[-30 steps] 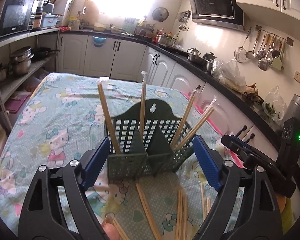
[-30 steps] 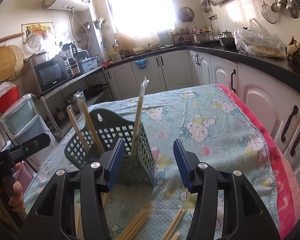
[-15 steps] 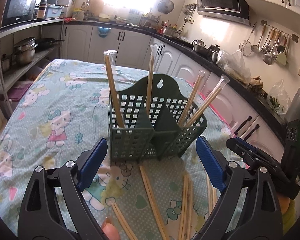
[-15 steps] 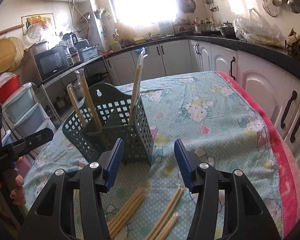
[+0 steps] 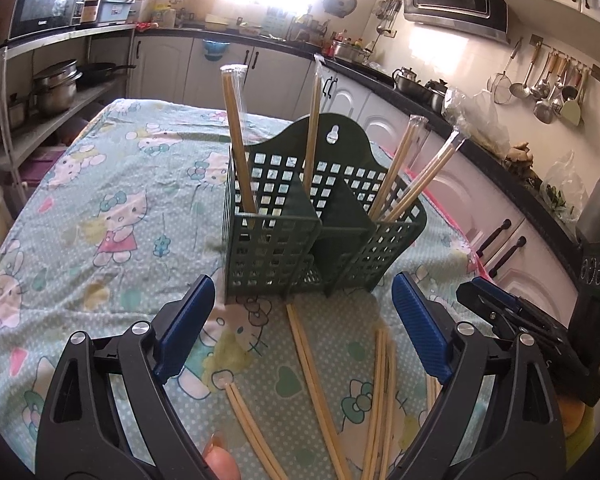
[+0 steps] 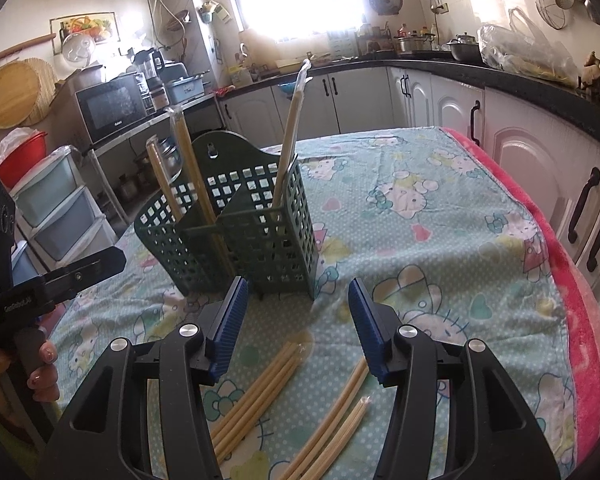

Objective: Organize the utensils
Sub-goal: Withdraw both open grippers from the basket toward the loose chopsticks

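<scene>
On the cloth-covered counter (image 5: 100, 184) stands a dark green utensil basket (image 5: 284, 240), a lattice holder split into compartments, with a tall arched back wall on its far side. Four wrapped chopstick pairs stand upright or leaning in it: one in the left compartment (image 5: 238, 140), one near the back wall in the middle (image 5: 312, 124), and two leaning right out of the right compartment (image 5: 420, 176). More loose chopsticks (image 5: 316, 380) lie flat on the cloth just in front of the basket, fanned out toward the near edge.

The left tool (image 5: 300, 320) hovers near the basket's front, its blue pads spread wide with nothing between them; the loose chopsticks lie on the cloth below the gap. A fingertip shows at the bottom edge of that view. The right tool (image 6: 296, 320) sits at the right of the basket, jaws parted about halfway and empty, above two bundles of loose chopsticks (image 6: 256, 392). From the right wrist view, the left tool's black body and the hand (image 6: 40, 364) that grips its handle appear at the far left. Kitchen cabinets (image 6: 540, 168) run along the right beyond the counter's pink-edged side.
</scene>
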A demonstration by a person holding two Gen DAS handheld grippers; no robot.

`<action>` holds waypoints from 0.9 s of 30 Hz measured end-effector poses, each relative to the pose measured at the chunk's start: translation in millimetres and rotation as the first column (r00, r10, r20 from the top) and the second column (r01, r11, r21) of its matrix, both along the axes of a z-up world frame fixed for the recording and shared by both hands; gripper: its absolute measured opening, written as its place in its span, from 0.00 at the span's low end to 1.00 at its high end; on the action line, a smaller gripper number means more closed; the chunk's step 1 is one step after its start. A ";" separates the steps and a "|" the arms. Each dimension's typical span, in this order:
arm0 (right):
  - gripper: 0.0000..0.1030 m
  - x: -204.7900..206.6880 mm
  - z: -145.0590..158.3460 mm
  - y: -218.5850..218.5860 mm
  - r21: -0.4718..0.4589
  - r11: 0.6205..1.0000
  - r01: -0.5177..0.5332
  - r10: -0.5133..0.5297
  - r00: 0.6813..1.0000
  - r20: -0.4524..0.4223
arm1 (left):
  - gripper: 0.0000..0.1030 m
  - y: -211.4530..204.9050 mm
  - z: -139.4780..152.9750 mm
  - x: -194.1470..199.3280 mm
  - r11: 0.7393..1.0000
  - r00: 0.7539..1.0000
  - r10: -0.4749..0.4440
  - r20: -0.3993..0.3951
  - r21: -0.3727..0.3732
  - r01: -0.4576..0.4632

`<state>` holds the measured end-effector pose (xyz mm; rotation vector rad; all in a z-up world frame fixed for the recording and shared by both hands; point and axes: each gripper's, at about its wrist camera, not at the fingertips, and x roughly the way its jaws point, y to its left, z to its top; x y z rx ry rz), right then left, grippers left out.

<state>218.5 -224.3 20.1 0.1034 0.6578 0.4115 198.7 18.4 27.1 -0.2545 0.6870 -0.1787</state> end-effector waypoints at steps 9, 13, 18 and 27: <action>0.49 -5.3 -13.1 -3.1 -0.017 1.000 -0.012 0.011 1.000 -0.028 | 0.80 -4.5 -15.3 0.0 1.000 0.999 0.003 -0.037 0.013 -0.002; 0.49 -7.1 -19.0 -6.3 -0.023 1.000 -0.009 0.008 0.999 -0.043 | 0.80 -7.5 -21.4 1.6 1.000 0.999 0.003 -0.052 0.021 -0.002; 0.49 -7.5 -27.0 -10.5 -0.034 0.999 -0.001 -0.001 0.998 -0.068 | 0.85 -11.9 -30.6 3.3 1.000 0.997 -0.001 -0.075 0.027 0.003; 0.49 -2.2 -40.8 -19.3 -0.039 0.999 0.016 -0.021 0.992 -0.122 | 0.90 -22.9 -47.4 9.3 0.999 0.992 -0.015 -0.127 0.041 0.021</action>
